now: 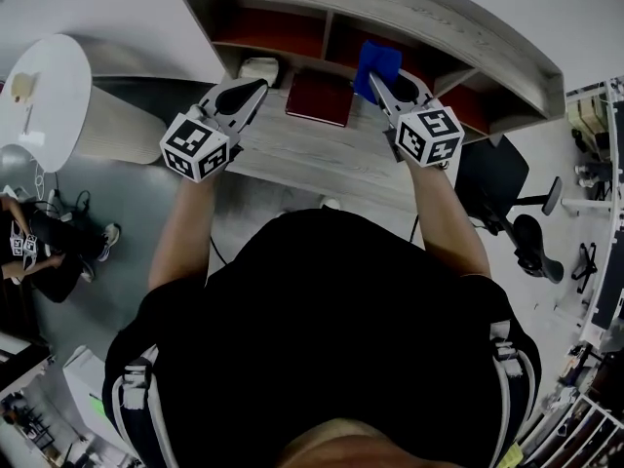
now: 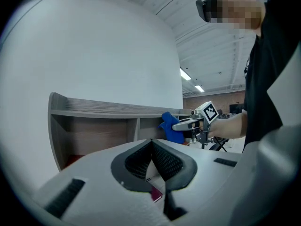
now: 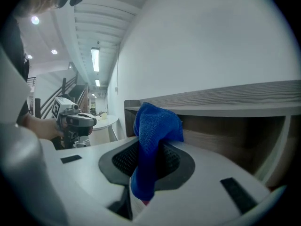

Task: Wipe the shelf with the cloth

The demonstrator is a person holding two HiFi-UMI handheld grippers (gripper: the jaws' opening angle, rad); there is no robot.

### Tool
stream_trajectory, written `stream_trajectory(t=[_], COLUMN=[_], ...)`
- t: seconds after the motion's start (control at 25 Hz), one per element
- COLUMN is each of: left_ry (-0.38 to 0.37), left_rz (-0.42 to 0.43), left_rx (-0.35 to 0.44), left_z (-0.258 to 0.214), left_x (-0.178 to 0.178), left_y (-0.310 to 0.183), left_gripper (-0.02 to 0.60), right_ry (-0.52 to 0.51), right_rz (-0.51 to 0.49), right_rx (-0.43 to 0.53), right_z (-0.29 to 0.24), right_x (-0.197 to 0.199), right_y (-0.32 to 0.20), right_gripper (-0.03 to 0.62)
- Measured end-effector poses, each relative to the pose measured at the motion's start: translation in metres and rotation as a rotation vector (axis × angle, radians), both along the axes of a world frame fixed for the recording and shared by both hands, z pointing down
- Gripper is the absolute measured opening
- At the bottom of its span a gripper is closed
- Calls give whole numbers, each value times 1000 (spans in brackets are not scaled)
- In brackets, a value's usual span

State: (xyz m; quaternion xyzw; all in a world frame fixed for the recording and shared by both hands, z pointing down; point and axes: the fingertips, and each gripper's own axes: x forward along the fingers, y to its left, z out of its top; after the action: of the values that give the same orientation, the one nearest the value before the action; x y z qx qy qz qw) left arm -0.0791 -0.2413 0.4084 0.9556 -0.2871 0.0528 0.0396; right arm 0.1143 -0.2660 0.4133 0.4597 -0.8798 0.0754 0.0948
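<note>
Right gripper view: fingers of our right gripper point(image 3: 151, 150) pinch the soft, light cloth point(image 3: 157, 126) mid-fold, its bunch above them, facing the shelf point(image 3: 225, 102). We judge it floppy. Left gripper point(image 2: 153, 147) fingers are pressed together, empty.

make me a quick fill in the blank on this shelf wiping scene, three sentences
1. The cloth clamped in the right gripper is ____ in colour.
2. The left gripper has its jaws ____, with nothing between them.
3. In the head view, the dark red book lies on the desk ____ the two grippers.

Missing words: blue; shut; between
</note>
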Motion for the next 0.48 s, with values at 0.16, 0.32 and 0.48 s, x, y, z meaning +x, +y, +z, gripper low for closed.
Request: stream_trajectory(t=[0.16, 0.32, 0.48], left_ry=[-3, -10, -16], left_rz=[-24, -44, -54], left_rx=[-4, -19, -31], left_z=[1, 8, 14], left_x=[-5, -10, -12], left_y=[-8, -16, -23], left_gripper=[17, 17, 17], right_ry=[-7, -1, 29], right_rz=[-16, -21, -13], right_rx=[-49, -86, -116], right_z=[16, 35, 56], right_x=[-2, -5, -5], right_y=[-22, -47, -67], right_gripper=[72, 72, 72])
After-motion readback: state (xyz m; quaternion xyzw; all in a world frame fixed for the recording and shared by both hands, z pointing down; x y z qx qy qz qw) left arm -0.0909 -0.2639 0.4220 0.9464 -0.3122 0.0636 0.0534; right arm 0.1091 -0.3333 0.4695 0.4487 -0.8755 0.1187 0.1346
